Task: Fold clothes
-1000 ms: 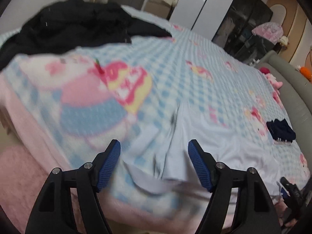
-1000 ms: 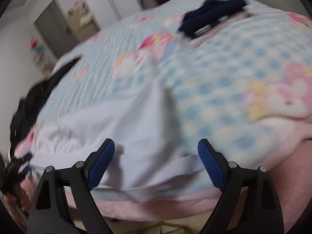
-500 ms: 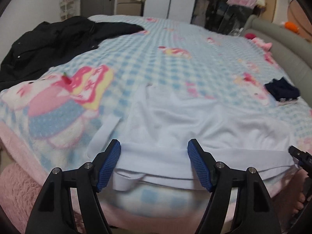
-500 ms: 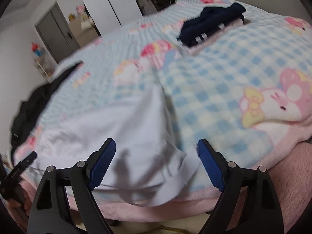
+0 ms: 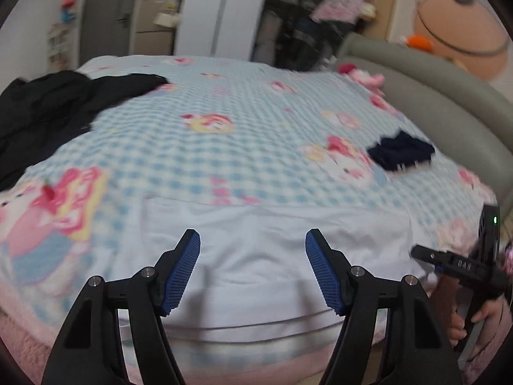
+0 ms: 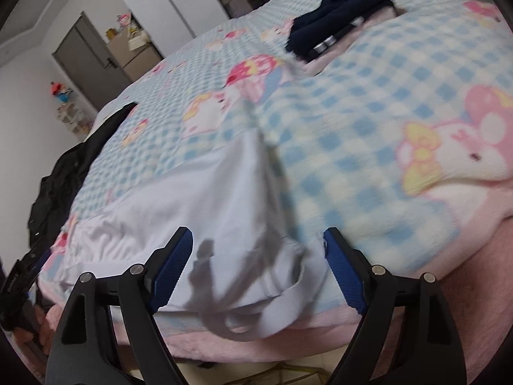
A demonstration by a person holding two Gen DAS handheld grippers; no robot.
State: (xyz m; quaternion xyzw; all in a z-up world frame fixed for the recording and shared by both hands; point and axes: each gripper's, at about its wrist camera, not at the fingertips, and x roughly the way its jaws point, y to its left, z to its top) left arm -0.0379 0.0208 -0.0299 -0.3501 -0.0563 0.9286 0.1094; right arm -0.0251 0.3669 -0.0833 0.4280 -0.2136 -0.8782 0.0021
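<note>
A pale white garment lies flat across the near edge of the bed, folded into a wide band; it also shows in the right wrist view. My left gripper is open and empty just above its middle. My right gripper is open and empty over the garment's right end, where a loose strip hangs over the bed edge. The right gripper also shows in the left wrist view, and the left gripper in the right wrist view.
The bed has a blue checked cartoon blanket with a pink border. A black garment pile lies far left. A folded navy garment lies at right, also in the right wrist view. A grey headboard runs along the right side.
Both grippers have pulled back and tilted up from the garment. The left wrist view now looks further across the bed. The garment lies still; both grippers stay open.
</note>
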